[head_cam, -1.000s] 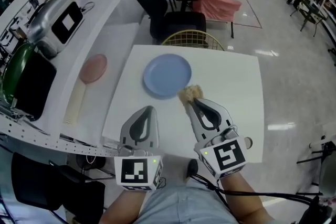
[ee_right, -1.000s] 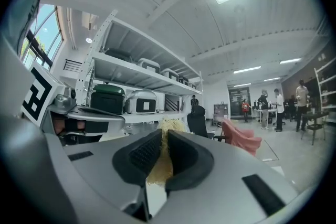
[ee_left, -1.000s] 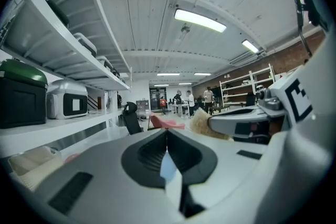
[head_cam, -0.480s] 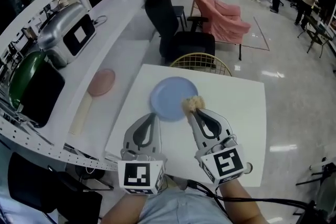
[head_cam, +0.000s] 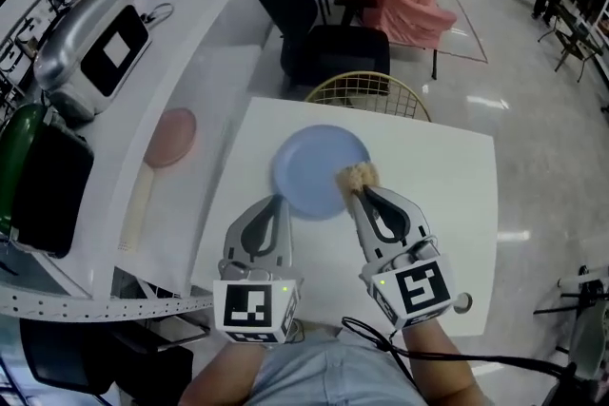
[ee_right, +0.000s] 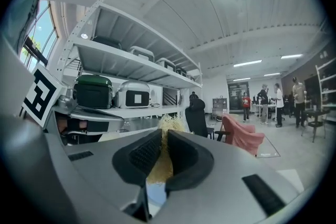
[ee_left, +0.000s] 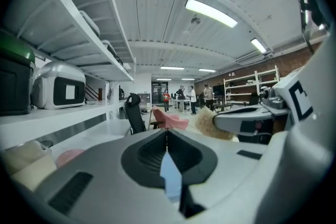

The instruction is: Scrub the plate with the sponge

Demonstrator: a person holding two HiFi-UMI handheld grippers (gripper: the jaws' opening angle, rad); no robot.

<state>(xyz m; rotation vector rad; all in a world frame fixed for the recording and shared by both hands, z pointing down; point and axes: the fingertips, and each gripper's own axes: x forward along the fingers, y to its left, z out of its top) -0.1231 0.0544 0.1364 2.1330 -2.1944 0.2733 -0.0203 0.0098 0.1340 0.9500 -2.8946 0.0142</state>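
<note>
A: What is shown in the head view?
B: A blue plate (head_cam: 314,168) is set on the white table (head_cam: 447,204), toward its far side. The sponge (head_cam: 359,176) is held over the plate's right rim by the right gripper (head_cam: 363,195); whether contact is made cannot be told. The left gripper (head_cam: 274,203) is held just beside the near rim, with nothing carried.
A: And in the left gripper view?
B: Its jaws are seen pressed together and empty; a sliver of blue is shown behind them.
A: The right gripper view?
B: The jaws are clamped on the sponge, and its frayed tuft is left sticking out past the tips.
A: How is it all judged to handle?
B: The sponge is taken to be light and soft (more a straw-coloured tuft than a block), so a grip near its base is suited. The plate is judged stiff and smooth, likely to be pushed about unless steadied at the rim.
A: Counts?
B: One blue plate, one sponge, two grippers; one pink plate (head_cam: 171,125) is left on the side counter (head_cam: 214,33).
</note>
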